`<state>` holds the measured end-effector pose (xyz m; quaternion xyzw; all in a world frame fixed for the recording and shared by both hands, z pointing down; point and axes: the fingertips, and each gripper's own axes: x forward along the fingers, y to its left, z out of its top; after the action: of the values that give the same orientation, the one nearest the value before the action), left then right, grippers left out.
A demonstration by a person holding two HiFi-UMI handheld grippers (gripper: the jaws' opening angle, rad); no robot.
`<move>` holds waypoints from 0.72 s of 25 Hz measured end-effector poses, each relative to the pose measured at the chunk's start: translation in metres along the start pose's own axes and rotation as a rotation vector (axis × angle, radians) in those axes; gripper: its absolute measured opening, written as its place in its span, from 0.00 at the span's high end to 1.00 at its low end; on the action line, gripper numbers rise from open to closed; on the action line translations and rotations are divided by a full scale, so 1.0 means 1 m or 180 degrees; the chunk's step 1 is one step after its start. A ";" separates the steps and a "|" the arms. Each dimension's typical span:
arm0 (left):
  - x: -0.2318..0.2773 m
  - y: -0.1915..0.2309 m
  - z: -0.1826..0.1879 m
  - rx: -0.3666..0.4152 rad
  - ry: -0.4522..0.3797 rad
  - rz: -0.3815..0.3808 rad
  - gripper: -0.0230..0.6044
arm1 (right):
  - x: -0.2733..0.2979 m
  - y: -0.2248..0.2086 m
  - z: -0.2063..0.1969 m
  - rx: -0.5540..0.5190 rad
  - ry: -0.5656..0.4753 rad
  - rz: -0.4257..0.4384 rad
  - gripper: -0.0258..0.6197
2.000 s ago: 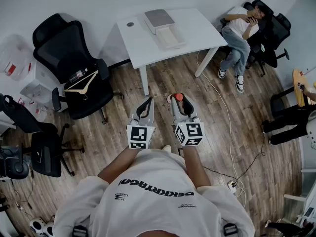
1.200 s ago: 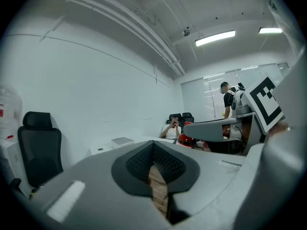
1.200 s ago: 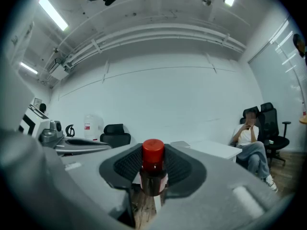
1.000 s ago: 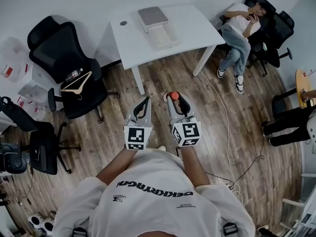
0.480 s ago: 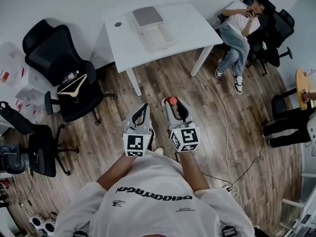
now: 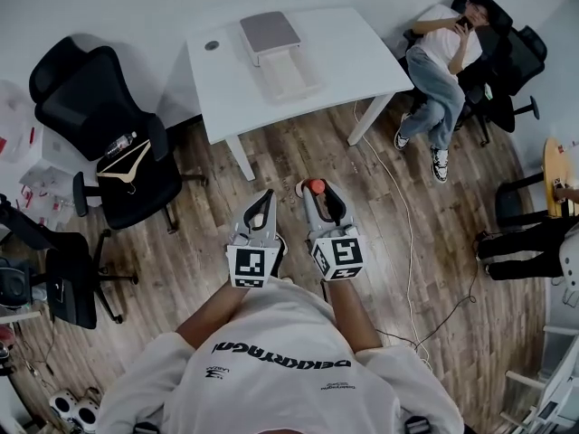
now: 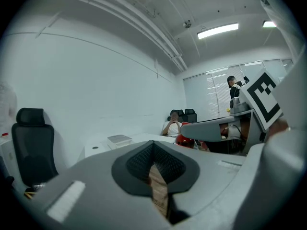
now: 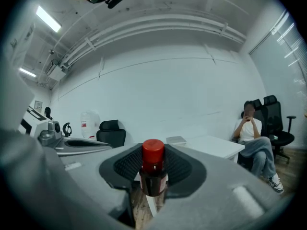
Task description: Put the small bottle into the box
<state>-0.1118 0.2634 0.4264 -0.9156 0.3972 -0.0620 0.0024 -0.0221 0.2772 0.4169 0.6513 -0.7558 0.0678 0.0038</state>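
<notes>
Taking the small bottle to the box

The right gripper (image 6: 317,191) pinches the small bottle (image 8: 153,172), red cap up, far from the box (image 6: 288,74) on the white table (image 6: 362,52). Best to hold it tight and straight, go close, then lower it in. The left gripper (image 6: 261,199) is pressed together, empty.

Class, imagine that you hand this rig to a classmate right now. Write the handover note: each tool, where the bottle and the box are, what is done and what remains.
Right tool: shut on the small bottle, which is upright with its red cap on top, above the wooden floor.
Left tool: shut, nothing in it.
Box: open on the white table ahead, well apart from both tools.
Done: bottle picked up.
Left: carry it to the table, lower it into the box, let go.
</notes>
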 end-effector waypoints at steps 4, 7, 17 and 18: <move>0.034 0.019 0.004 -0.0025 -0.0004 0.0038 0.95 | 0.035 -0.017 0.009 0.0011 -0.0013 0.0017 0.75; 0.062 0.031 0.010 -0.0048 -0.0016 0.0031 0.95 | 0.061 -0.031 0.019 -0.0007 -0.0025 0.0010 0.75; 0.141 0.081 0.026 -0.0056 0.0003 -0.0015 0.95 | 0.149 -0.062 0.042 -0.0034 0.0025 -0.0033 0.75; 0.149 0.086 0.027 -0.0055 0.0007 -0.0019 0.95 | 0.157 -0.066 0.045 -0.0039 0.0025 -0.0047 0.75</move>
<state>-0.0702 0.0945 0.4113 -0.9168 0.3949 -0.0595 -0.0062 0.0226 0.1086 0.3939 0.6566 -0.7513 0.0657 0.0113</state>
